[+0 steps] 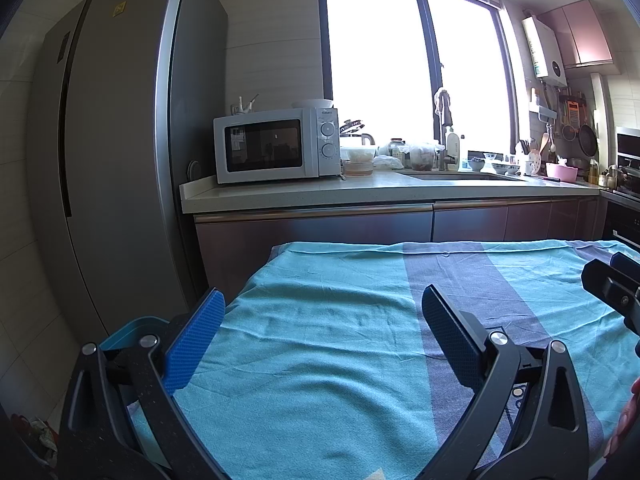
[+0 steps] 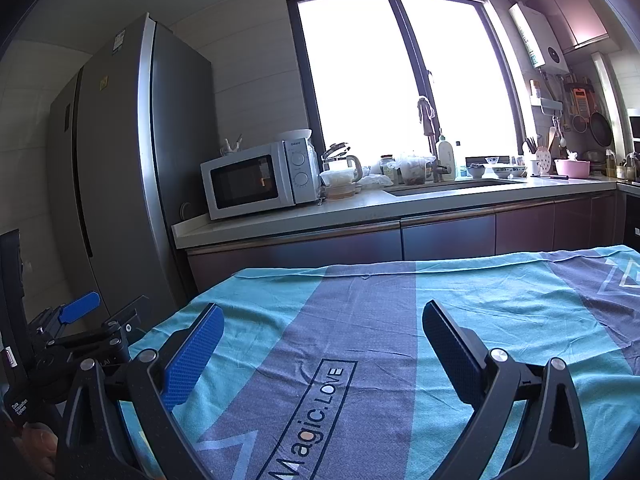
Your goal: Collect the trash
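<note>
My left gripper (image 1: pixel 322 300) is open and empty, held above a table covered with a teal and grey cloth (image 1: pixel 332 344). My right gripper (image 2: pixel 322 314) is open and empty above the same cloth (image 2: pixel 500 304), which carries a "Magic.LOVE" print. A blue bin (image 1: pixel 128 330) shows below the table's left edge, behind my left finger. Crumpled trash (image 1: pixel 42 436) lies on the floor at the lower left. No trash shows on the cloth. The right gripper shows at the right edge of the left wrist view (image 1: pixel 612 280), the left gripper at the left edge of the right wrist view (image 2: pixel 76 320).
A tall grey fridge (image 1: pixel 112 160) stands at the left. Behind the table runs a kitchen counter (image 1: pixel 360 192) with a white microwave (image 1: pixel 276 146), a sink (image 1: pixel 460 177), bowls and bottles under a bright window. Cabinets (image 1: pixel 312 240) stand close behind the table's far edge.
</note>
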Tool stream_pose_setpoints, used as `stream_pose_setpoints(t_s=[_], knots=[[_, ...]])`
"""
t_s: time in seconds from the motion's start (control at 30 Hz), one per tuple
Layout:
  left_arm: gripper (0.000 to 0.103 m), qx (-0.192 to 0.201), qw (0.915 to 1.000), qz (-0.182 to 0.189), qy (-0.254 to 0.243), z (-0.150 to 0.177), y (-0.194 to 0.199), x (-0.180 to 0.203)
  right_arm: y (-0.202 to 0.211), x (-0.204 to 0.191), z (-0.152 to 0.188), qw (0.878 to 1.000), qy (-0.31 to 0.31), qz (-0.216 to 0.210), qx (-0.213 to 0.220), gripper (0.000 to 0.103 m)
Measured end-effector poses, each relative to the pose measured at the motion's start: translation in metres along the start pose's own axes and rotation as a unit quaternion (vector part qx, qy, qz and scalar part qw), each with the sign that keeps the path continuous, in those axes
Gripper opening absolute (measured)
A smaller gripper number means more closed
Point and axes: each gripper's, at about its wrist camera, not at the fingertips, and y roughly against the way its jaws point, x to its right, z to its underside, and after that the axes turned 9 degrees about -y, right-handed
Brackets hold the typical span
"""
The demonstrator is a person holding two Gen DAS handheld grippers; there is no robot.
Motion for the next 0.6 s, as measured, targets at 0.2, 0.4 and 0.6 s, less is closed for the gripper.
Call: stream_pose_setpoints(t_s=[0.2, 0.4, 0.6], knots=[[0.097, 0.004, 1.0000, 0.002, -0.004, 0.000, -0.001, 0.001, -0.002, 0.000, 0.000, 1.000, -0.001, -0.001, -0.001, 0.096], [0.097, -0.037, 0.9988, 0.029, -0.010, -0.002, -0.021, 0.005, -0.007, 0.006, 0.001, 1.000, -0.005, 0.005, -0.014, 0.096], [0.097, -0.168, 0.9824, 0.076, -0.029, 0.001, -0.094, 0.016, -0.026, 0.035, -0.004, 0.997, -0.024, 0.036, -0.066, 0.096]])
